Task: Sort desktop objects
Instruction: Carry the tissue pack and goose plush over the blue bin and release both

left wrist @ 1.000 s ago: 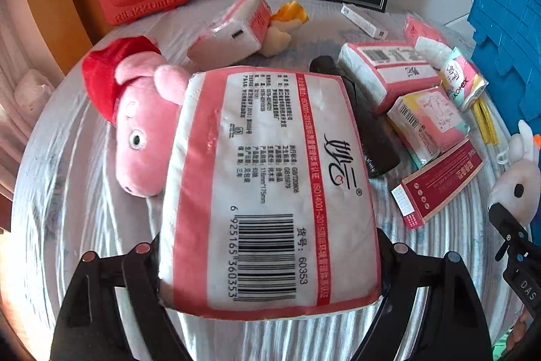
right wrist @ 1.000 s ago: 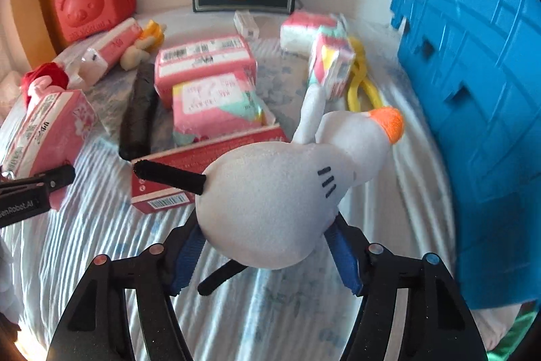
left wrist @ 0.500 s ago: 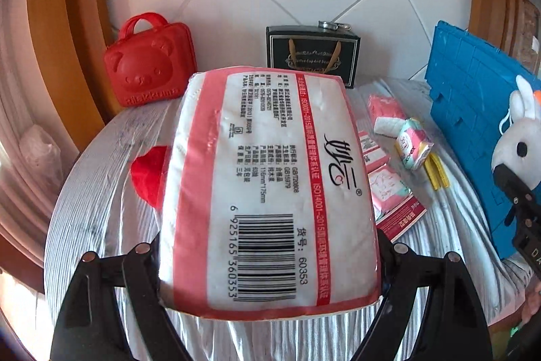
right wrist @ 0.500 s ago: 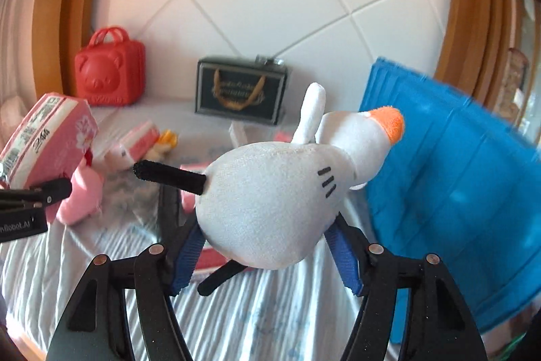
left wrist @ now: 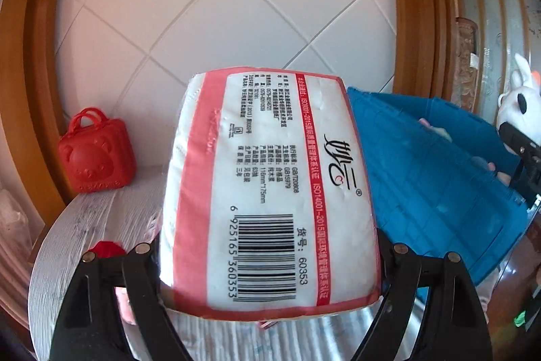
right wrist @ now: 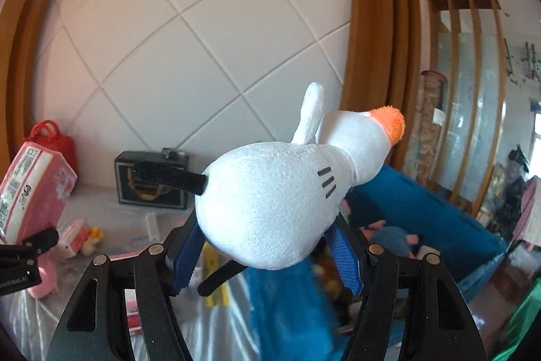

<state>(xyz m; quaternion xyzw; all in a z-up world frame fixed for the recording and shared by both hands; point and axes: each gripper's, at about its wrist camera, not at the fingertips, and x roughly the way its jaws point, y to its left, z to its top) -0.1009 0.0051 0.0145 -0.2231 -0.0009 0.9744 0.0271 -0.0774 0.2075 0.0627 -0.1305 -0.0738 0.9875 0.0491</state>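
A: Looking at the room: white diamond-panelled wall (right wrist: 189,32), wooden trim, bench under a striped grey-white cloth (left wrist: 98,219), blue plastic crate (left wrist: 439,185).

B: Left gripper (left wrist: 267,263) clamped on the pink-and-white tissue pack (left wrist: 267,192), right gripper (right wrist: 267,254) on the white plush rabbit (right wrist: 274,202), both held above the bench.

Blue bin (right wrist: 439,219) — open-topped, toys inside — right of cluttered table (left wrist: 84,225).
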